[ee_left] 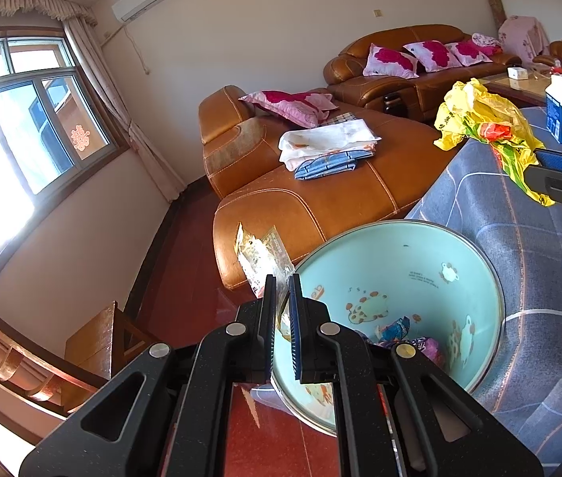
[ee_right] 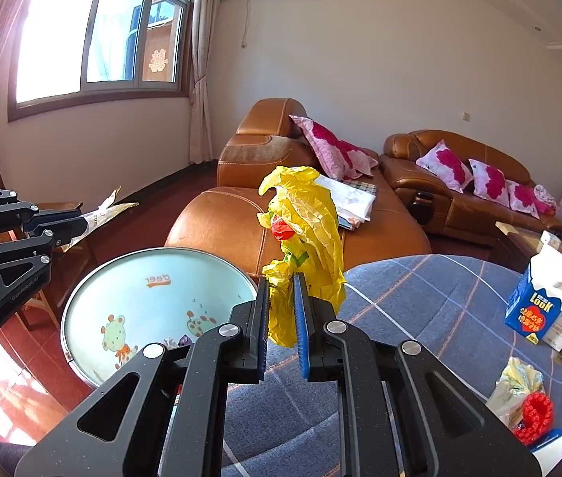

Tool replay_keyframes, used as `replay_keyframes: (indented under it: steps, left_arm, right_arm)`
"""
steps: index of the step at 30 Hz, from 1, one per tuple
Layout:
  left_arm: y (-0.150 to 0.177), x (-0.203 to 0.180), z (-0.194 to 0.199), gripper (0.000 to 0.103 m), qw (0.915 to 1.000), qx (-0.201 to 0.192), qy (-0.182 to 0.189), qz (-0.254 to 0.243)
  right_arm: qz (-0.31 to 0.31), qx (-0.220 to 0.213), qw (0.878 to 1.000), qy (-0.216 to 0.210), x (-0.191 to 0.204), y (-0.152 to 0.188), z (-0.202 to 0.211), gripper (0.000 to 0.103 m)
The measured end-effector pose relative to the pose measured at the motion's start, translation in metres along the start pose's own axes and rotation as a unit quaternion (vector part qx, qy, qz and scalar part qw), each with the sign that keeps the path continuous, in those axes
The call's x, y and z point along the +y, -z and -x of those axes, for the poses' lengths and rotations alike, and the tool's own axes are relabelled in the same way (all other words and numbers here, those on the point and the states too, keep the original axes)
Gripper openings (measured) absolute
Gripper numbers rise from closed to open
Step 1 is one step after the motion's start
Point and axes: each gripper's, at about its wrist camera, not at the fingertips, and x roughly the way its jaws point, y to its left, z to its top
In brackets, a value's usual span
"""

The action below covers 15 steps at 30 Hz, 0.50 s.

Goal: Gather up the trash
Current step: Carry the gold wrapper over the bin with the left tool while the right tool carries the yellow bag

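Note:
My left gripper (ee_left: 281, 282) is shut on a crinkled clear snack wrapper (ee_left: 259, 256), held over the near rim of a pale blue bin (ee_left: 467, 246) with cartoon animals. Several crumpled wrappers lie in the bin's bottom. My right gripper (ee_right: 282, 282) is shut on a crumpled yellow plastic bag (ee_right: 308, 214) with red and green print, held up over the table's edge, right of the bin (ee_right: 217, 270). The left wrist view shows that bag (ee_left: 479, 115) at the upper right. In the right wrist view the left gripper (ee_right: 78, 220) and its wrapper (ee_right: 102, 210) hang left of the bin.
A table with a blue checked cloth (ee_right: 440, 318) carries a blue and white milk carton (ee_right: 539, 302), a red ring-shaped thing (ee_right: 535, 417) and more wrappers at the right. Orange leather sofas (ee_right: 241, 214) with pink pillows and folded cloths stand behind. A wooden chair (ee_left: 94, 342) is at the left.

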Motion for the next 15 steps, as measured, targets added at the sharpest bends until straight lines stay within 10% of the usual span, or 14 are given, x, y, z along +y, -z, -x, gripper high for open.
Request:
replay_keyframes:
  steps: [15]
  left_arm:
    - [0.005, -0.002, -0.003, 0.007, 0.9999, 0.004, 0.011, -0.005]
  right_arm:
    - [0.030, 0.005, 0.999, -0.033, 0.015, 0.001, -0.006, 0.013]
